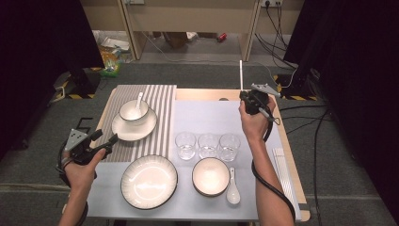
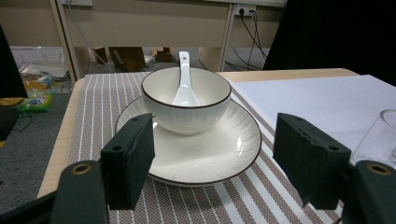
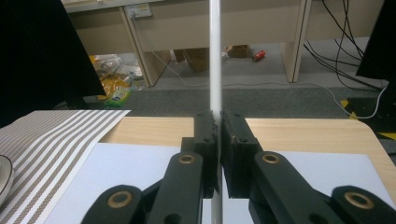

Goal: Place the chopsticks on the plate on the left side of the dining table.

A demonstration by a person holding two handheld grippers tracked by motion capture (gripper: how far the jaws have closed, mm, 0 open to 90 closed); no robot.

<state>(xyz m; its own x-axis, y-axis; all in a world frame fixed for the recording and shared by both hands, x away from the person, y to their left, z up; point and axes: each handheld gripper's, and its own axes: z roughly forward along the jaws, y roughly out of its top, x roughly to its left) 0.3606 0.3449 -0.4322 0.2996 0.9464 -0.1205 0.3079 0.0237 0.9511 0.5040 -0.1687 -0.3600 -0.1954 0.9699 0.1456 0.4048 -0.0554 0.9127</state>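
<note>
Nearest the high camera: a ribbed white plate (image 1: 149,181), with a small empty bowl (image 1: 210,176) and a loose spoon (image 1: 233,186) to its right on the desk (image 1: 207,117). Just behind that bowl, three clear glasses (image 1: 207,145) in a row, the landmark for the rest. Behind and right of the glasses, raised over the desk's far edge: right hand-held gripper (image 1: 246,97), jaws clamped on a thin white straw (image 3: 215,56) that stands upright between them. Right of the glasses, along the desk's edge: a bundle of spare straws (image 1: 281,165). Left of the glasses, at the desk's near-left corner: left hand-held gripper (image 1: 107,142), jaws spread wide and holding nothing, aimed at a bowl with a spoon (image 2: 185,79) on a saucer (image 2: 205,154) on the striped mat (image 2: 93,102).

Likely destination: one of the glasses. Risks as judged: a slim, smooth straw pinched low could pivot or slip in the pads during the move; a tilted descent could strike a rim and tip a light glass; too hard a squeeze could crush the tube.
</note>
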